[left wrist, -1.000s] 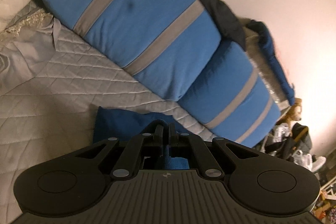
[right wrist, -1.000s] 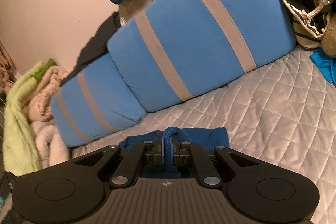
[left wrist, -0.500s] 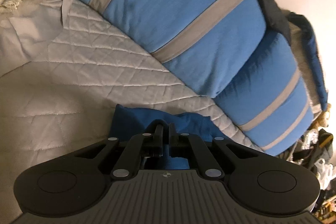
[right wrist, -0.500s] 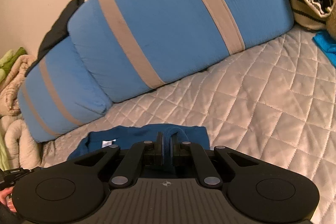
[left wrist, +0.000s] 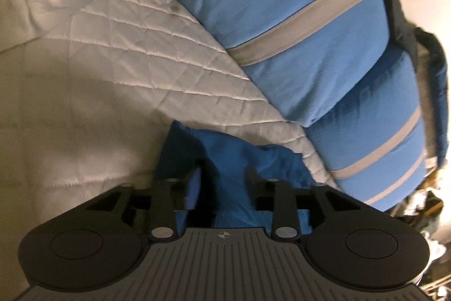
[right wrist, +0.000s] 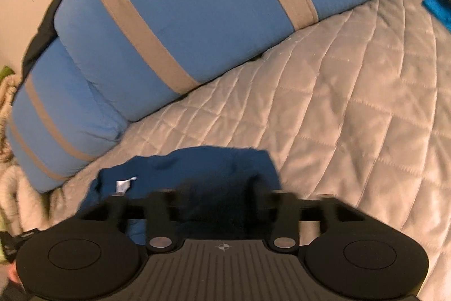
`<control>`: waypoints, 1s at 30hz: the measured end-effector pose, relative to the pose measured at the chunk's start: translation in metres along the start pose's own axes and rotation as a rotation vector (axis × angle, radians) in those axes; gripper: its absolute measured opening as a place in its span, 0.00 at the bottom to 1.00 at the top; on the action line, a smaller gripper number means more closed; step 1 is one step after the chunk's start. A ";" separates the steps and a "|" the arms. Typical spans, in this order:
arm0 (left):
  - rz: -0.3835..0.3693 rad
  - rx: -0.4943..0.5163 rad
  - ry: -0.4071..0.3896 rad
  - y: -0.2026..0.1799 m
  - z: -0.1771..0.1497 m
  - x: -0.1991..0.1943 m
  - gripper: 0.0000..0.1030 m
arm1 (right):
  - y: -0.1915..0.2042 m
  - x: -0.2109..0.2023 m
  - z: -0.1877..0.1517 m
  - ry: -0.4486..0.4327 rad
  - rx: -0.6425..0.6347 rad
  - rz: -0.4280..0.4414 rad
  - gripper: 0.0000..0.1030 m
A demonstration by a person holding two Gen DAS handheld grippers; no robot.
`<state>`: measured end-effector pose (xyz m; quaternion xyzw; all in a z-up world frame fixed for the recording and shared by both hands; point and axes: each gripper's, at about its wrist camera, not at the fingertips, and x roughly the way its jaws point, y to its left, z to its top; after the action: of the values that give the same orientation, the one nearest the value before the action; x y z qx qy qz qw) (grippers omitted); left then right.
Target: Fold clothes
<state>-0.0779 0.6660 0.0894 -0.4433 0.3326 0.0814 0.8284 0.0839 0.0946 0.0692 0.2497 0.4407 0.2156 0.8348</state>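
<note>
both units pitch down over the blue garment [left wrist: 225, 148]; left gripper [left wrist: 224, 174] and right gripper [right wrist: 218, 185] jaws, just opening, straddle loose cloth, ungripped; right fingertips blurred.

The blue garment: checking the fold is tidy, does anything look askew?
Yes. The blue garment lies rumpled on the quilt, its far edge bunched, and a white tag sticks out.
</note>
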 end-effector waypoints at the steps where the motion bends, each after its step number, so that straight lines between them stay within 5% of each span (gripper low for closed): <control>1: -0.009 0.003 0.009 0.001 -0.003 -0.003 0.44 | 0.002 -0.004 -0.002 -0.003 -0.012 -0.001 0.73; 8: -0.038 0.048 0.089 0.005 -0.024 -0.016 0.50 | 0.006 -0.024 -0.020 0.058 -0.051 0.022 0.74; 14: 0.014 0.130 0.126 -0.005 -0.034 -0.014 0.49 | 0.013 -0.020 -0.035 0.103 -0.083 0.004 0.72; 15: 0.026 0.139 0.128 -0.007 -0.035 -0.014 0.43 | 0.013 -0.019 -0.037 0.105 -0.079 -0.003 0.70; 16: 0.039 0.143 0.134 -0.008 -0.036 -0.013 0.20 | 0.013 -0.016 -0.038 0.110 -0.075 -0.004 0.62; 17: 0.049 0.140 0.153 -0.009 -0.036 -0.012 0.10 | 0.012 -0.015 -0.038 0.116 -0.071 -0.006 0.50; 21: -0.007 0.135 0.127 -0.014 -0.027 -0.021 0.05 | 0.016 -0.016 -0.033 0.129 -0.089 0.010 0.21; 24: -0.081 0.101 0.082 -0.019 -0.014 -0.029 0.05 | 0.021 -0.020 -0.023 0.112 -0.087 0.057 0.16; 30: -0.103 0.040 -0.033 -0.032 0.024 -0.018 0.05 | 0.030 -0.008 0.013 0.028 -0.040 0.146 0.14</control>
<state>-0.0662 0.6689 0.1322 -0.4416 0.2971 0.0394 0.8457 0.0864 0.1105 0.0980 0.2614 0.4285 0.2880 0.8155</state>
